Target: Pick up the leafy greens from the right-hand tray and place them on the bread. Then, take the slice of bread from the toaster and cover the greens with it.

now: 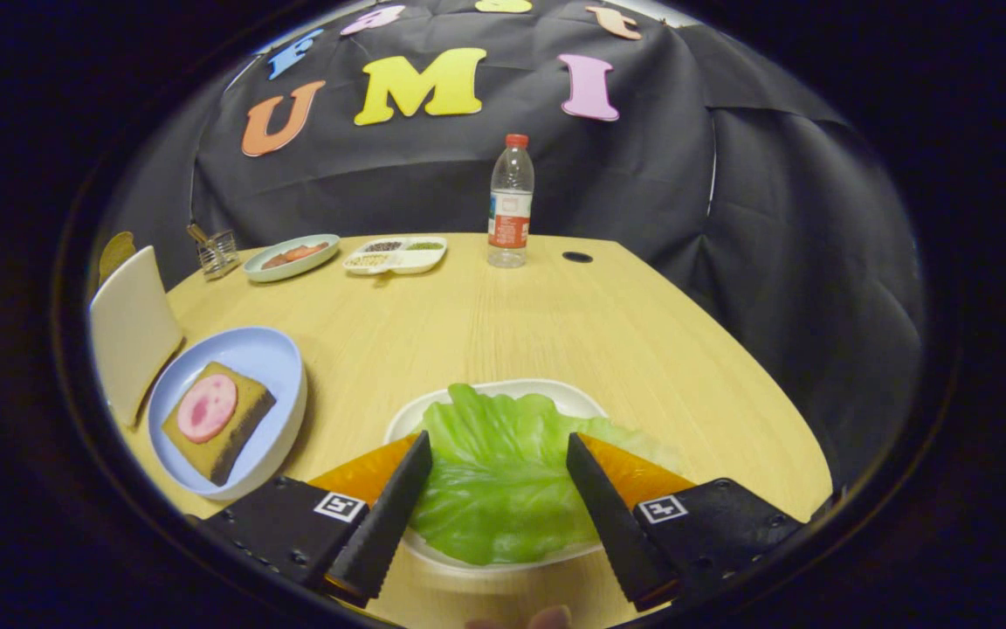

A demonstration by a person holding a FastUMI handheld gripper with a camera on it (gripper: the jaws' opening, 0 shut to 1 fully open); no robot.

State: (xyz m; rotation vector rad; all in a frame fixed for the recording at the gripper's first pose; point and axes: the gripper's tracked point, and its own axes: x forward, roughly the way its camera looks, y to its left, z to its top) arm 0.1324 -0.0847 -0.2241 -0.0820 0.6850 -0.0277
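Green lettuce leaf [503,476] lies on a white tray [573,397] at the near edge of the wooden table [538,323], and we see it directly between the two fingers of our tool [499,450]; the tool stands wide open, its dark toothed fingers [385,515] flanking the leaf on left and right, gripping nothing; whether the tips touch the leaf we cannot tell. To the left of the tool sits a pale blue plate [263,349] carrying a slice of bread [223,428] topped with a round pink slice of meat [206,407]; just left of that plate stands the cream toaster [132,332]. Far across the table we make out a small green plate [292,259], a divided white dish [396,254], a clear water bottle with a red cap [511,203], and a small glass holder [217,252] at the far left.
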